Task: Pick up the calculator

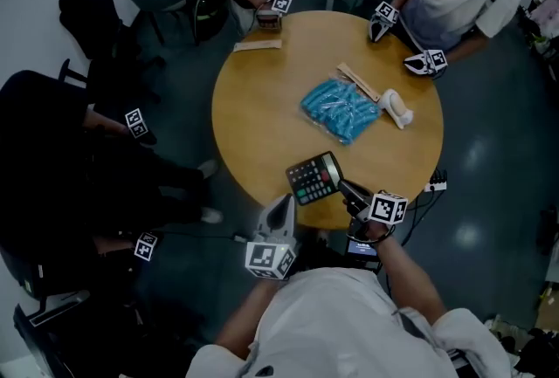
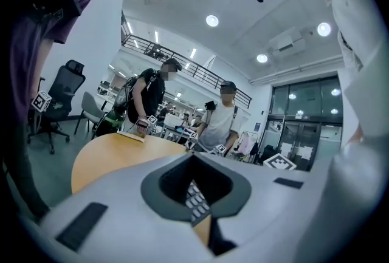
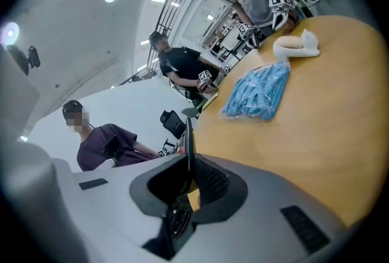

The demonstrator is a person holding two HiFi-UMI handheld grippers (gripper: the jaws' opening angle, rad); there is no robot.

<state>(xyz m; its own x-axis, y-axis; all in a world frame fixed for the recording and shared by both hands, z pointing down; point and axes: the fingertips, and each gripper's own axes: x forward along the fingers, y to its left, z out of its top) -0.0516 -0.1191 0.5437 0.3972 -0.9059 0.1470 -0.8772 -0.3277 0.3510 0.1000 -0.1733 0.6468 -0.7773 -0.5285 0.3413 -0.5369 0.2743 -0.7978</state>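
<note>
- My right gripper (image 1: 350,190) had its jaws closed partway onto the calculator (image 1: 314,178), and the right gripper view showed it standing on edge between them.
- The calculator stuck out ahead of that gripper, tilted, above the near rim of the table (image 1: 253,114). I judged the grab done and the lift only begun.
- My left gripper (image 1: 281,209) sat just left of the calculator with its jaws together, holding nothing. The keys showed just past its tips.
- Left to do, as I read it, was to raise the calculator clear of the table and hold it steady.
- The blue bag (image 1: 341,110) lay well ahead of the right gripper, out of the way.
</note>
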